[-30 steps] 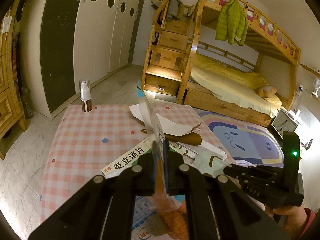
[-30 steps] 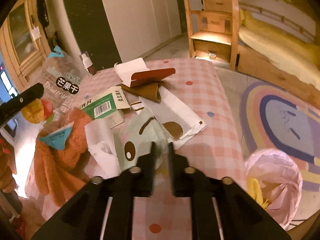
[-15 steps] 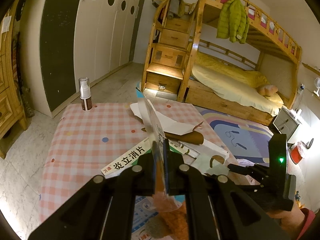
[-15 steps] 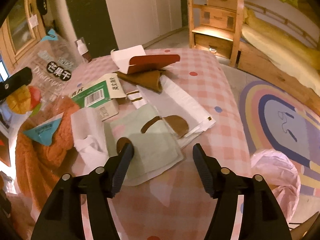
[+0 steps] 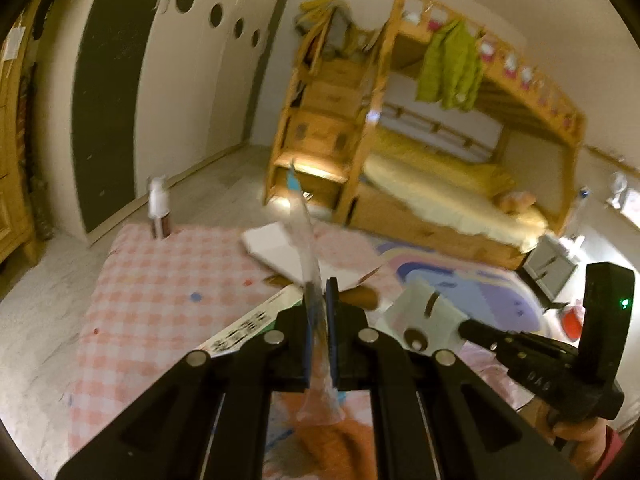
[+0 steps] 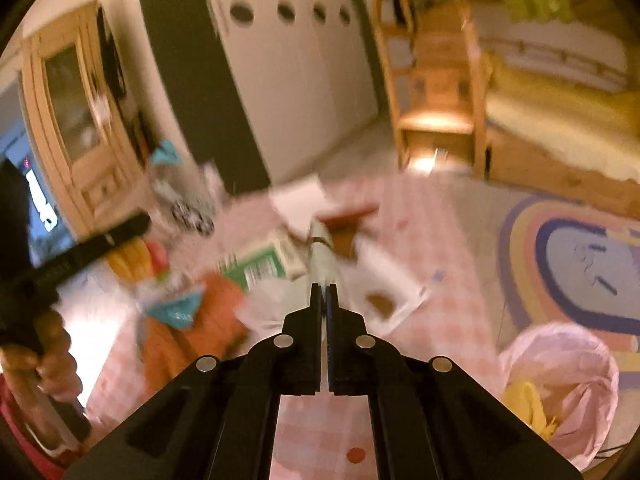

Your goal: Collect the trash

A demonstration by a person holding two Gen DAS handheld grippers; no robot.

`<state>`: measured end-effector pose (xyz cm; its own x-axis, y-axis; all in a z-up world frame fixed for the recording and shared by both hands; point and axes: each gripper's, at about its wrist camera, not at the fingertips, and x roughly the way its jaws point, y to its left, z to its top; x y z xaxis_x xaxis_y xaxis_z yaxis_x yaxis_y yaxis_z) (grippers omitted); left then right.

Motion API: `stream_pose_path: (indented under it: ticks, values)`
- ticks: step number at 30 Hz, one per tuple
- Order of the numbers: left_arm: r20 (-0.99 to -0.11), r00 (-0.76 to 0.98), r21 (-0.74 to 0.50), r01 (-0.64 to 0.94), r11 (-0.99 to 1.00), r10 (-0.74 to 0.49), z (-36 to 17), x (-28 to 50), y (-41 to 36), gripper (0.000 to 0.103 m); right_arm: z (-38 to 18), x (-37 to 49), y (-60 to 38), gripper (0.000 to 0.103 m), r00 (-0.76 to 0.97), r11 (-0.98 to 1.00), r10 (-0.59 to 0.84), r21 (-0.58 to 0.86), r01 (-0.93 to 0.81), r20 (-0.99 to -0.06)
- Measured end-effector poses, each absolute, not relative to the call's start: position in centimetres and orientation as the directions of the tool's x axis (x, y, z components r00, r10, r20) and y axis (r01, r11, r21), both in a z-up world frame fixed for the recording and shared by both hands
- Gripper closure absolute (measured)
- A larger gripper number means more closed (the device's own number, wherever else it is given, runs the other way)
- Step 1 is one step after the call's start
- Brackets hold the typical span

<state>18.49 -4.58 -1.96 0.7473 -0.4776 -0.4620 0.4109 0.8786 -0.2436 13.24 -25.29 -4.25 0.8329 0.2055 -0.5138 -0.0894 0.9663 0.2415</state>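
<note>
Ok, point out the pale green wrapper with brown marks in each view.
Left wrist view: the pale green wrapper sits right of centre, pinched by the right tool.
Right wrist view: it shows edge-on at centre, rising from the shut tool.
Shared landmark: the wooden bunk-bed stairs.

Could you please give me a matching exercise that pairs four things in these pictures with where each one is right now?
Things:
1. spray bottle
2. pale green wrapper
3. pink bag
4. clear snack bag

Places:
A. clamped in the left gripper
B. on the floor beside the table
C. standing at the table's far corner
D. clamped in the right gripper

Pairs: 1-C, 2-D, 3-B, 4-A.

The right gripper's jaws have just been closing, with the wrapper between them.
</note>
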Motion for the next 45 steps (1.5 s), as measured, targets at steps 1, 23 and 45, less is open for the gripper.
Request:
stream_pose_path:
  ticks: [1, 23, 45]
  values:
    - [-0.442, 0.743, -0.252, 0.435, 0.865, -0.502, -1.6, 18.2, -4.9, 0.099, -3.5, 12.2, -25.8, 0.102, 0.857, 0.969, 0.176, 0.240, -0.064, -0.483]
    - [-0.511, 0.548, -0.116, 0.720, 0.685, -0.662, -4.6, 13.7, -25.8, 0.099, -5.1, 3.4, -38.8, 0.101, 0.712, 0.795, -0.419, 0.150, 0.587, -0.563]
    - [-0.665, 0.370, -0.193, 0.755, 0.627, -0.649, -10.9, 16.1, -35.8, 0.061, -8.6, 2.3, -45.5, 0.072, 0.671, 0.699, -0.356, 0.292, 0.653, -0.650]
